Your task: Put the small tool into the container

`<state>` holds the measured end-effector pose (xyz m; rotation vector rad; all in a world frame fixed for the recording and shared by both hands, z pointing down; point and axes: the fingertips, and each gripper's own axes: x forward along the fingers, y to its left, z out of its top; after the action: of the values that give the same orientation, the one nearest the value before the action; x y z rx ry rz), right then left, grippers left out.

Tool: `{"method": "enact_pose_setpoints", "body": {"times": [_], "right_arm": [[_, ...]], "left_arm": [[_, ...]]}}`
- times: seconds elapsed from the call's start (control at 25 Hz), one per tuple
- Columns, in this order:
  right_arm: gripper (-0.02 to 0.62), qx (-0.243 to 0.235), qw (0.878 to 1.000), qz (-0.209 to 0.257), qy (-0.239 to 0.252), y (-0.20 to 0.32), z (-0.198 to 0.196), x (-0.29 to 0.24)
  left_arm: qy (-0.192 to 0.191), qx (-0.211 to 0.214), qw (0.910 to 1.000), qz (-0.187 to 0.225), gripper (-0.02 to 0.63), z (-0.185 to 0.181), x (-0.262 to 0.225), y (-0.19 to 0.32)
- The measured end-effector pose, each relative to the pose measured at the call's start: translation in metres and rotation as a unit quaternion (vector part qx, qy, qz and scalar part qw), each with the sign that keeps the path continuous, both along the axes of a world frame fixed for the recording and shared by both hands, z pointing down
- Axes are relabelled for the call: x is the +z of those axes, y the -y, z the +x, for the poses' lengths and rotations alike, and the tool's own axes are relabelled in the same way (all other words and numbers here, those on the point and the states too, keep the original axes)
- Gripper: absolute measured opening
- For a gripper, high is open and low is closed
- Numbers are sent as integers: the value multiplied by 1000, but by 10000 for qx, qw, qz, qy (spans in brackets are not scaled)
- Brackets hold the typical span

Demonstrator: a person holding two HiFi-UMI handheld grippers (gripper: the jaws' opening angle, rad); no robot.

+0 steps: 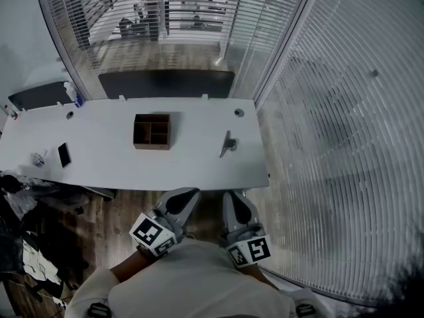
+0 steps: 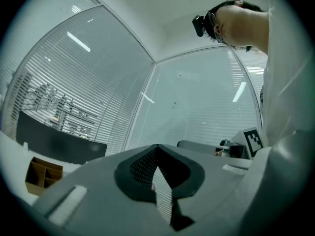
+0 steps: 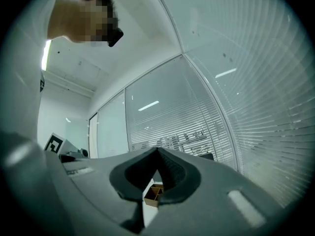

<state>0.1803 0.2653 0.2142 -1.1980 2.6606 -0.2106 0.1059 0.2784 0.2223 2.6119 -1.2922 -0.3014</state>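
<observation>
A brown compartmented container (image 1: pixel 152 132) stands near the middle of the white table (image 1: pixel 119 164). The small metal tool (image 1: pixel 228 144) lies to its right, toward the table's right end. Both grippers are held close to the person's body, below the table's front edge and pointing up toward it. My left gripper (image 1: pixel 187 194) is shut with nothing in it, and so is my right gripper (image 1: pixel 233 196). In the left gripper view the closed jaws (image 2: pixel 157 147) meet, with the container (image 2: pixel 43 175) low at the left. The right gripper (image 3: pixel 157 151) view shows the container (image 3: pixel 155 194) below the jaw tips.
A phone (image 1: pixel 64 155) and small bits (image 1: pixel 38 159) lie on the table's left part. A dark panel (image 1: pixel 165 83) stands behind the table. Glass walls with blinds (image 1: pixel 344 144) run along the right. Clutter (image 1: pixel 26 244) sits on the floor at the left.
</observation>
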Motion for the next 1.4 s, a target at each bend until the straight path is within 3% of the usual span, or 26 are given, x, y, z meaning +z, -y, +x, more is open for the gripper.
{"method": "enact_pose_setpoints", "body": {"times": [0.44, 1.04, 1.4], "right_arm": [[0, 89, 9999, -33, -101, 61, -34, -1], [0, 63, 9992, -8, -393, 168, -134, -18], [0, 145, 9989, -172, -423, 214, -181, 14]], "left_arm": [[-120, -3, 9998, -151, 3, -37, 4, 62], [-334, 99, 9991, -226, 3, -124, -8, 169], [-301, 48, 9988, -378, 3, -178, 25, 217]]}}
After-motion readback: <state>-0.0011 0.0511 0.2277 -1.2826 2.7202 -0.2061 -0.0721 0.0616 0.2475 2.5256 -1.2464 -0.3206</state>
